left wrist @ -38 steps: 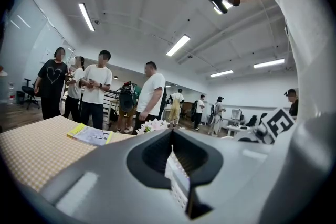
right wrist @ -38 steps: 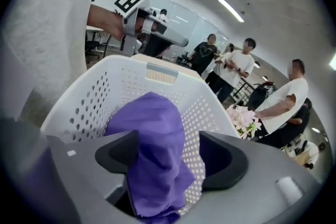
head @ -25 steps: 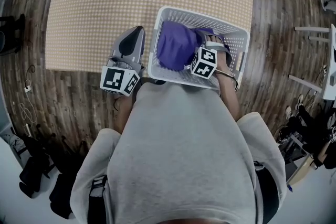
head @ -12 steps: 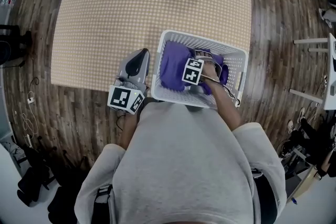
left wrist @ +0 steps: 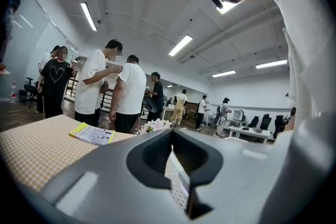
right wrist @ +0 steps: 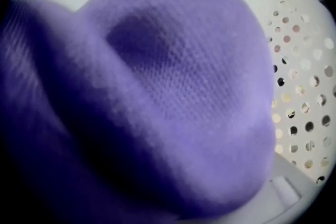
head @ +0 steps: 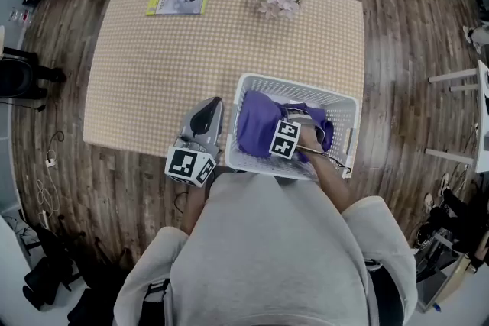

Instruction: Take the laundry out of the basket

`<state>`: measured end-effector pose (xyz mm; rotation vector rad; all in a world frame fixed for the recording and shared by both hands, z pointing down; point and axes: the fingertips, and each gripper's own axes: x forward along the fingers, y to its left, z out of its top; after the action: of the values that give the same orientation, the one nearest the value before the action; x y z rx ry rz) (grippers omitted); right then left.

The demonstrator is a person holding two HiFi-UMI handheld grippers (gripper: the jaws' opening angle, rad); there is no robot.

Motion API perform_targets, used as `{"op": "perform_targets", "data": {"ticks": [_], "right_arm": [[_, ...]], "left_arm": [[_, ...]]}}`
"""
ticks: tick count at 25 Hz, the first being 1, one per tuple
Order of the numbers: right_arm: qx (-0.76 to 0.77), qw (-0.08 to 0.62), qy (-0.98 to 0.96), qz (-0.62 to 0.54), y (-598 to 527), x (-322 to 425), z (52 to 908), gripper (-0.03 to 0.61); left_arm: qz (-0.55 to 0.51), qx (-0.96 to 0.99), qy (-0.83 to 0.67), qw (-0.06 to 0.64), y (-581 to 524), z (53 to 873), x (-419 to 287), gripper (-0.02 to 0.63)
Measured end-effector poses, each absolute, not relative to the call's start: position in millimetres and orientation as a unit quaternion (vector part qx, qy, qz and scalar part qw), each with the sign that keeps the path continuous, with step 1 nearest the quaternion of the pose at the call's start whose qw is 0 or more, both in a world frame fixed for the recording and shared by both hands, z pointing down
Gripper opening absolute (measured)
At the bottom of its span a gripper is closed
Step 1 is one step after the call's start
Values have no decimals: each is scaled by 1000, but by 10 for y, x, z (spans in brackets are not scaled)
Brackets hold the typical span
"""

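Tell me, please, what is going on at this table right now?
A person with a gripper in each hand is working at a white basket on the checked table. The right gripper points down into the basket, pushed into the purple laundry. Its jaws have just been closing, but cloth fills its view, so a grip cannot be confirmed. The left gripper is shut and empty beside the basket.

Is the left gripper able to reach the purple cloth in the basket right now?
Probably not from there. The left gripper rests outside the basket, whose side wall stands between it and the purple cloth. It would have to lift over.
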<state>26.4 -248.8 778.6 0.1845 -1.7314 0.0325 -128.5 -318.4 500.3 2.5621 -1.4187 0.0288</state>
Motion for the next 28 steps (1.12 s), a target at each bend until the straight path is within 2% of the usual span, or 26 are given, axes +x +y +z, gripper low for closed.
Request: {"op": "perform_targets", "data": {"ticks": [7,13,18,23,28], "right_arm": [[134,620,-773,3,-2562,252,7686,293],[206,598,-772,-64,-2740,311,7467,275],[284,570,-760,-134,-2900,373,6951,273],[366,530,-722,-251,-2876,399,6155,275],[409,502,-718,-255,-2781,425,5961,275]], "left_arm": [[-1,866,-490,100,-3223,4904,-1345,11],[1,864,-492,102,-3157,4953,-1340,11],[1,867,-489,97,-3142,4913,-1316,11],[-1,874,-478,87,-3147,4850,-1243,11],[-3,882,-465,77,-3063,4792,-1150,11]]}}
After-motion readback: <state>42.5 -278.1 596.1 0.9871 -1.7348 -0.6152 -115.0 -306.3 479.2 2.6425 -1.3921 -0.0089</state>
